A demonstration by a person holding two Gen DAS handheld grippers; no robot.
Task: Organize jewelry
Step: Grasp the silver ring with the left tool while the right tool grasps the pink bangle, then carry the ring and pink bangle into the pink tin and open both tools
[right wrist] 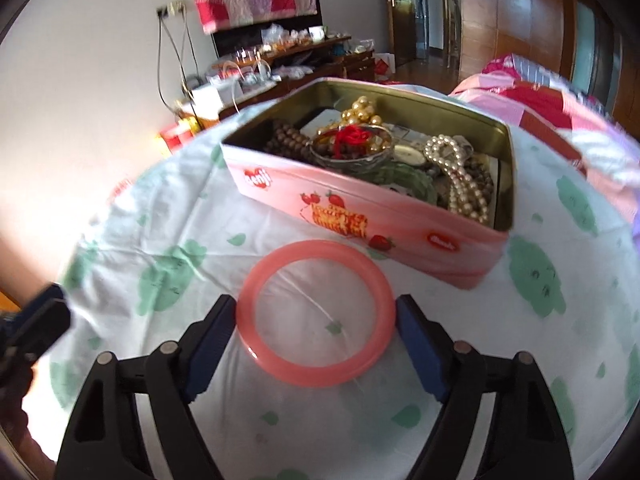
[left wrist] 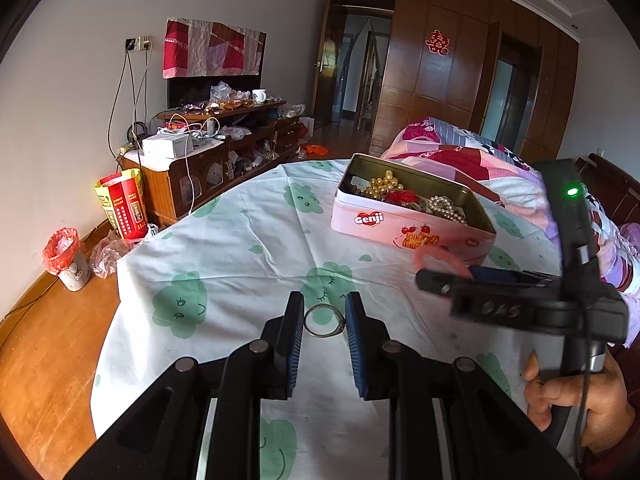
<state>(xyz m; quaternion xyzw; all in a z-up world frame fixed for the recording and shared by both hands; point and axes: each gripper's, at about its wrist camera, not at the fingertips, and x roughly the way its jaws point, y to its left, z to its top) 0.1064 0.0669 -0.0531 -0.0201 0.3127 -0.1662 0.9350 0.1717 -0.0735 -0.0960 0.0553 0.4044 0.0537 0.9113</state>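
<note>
left gripper (left wrist: 323, 316) spread, small metal ring (left wrist: 324, 321) lying on the tablecloth (left wrist: 240, 248) between its pads, not pinched | right gripper (right wrist: 316, 316) clamped on a pink bangle (right wrist: 316, 314), just in front of the open pink tin (right wrist: 360, 208) full of beads

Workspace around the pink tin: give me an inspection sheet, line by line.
Surface: white cloth with green cartoon prints, creased.
Job's things: open pink rectangular metal tin holding pearl and bead strings; small silver metal ring and translucent pink plastic bangle, both outside the tin.
Clutter: nothing seen on the cloth.
Grippers: left tool straddles the ring, jaws apart, not touching; right tool brackets the bangle, contact unclear.
Cables: black cable along the right tool's handle; wall cables by the cabinet.
Surroundings: cluttered wooden cabinet, bin with red liner, bed with patchwork quilt.
</note>
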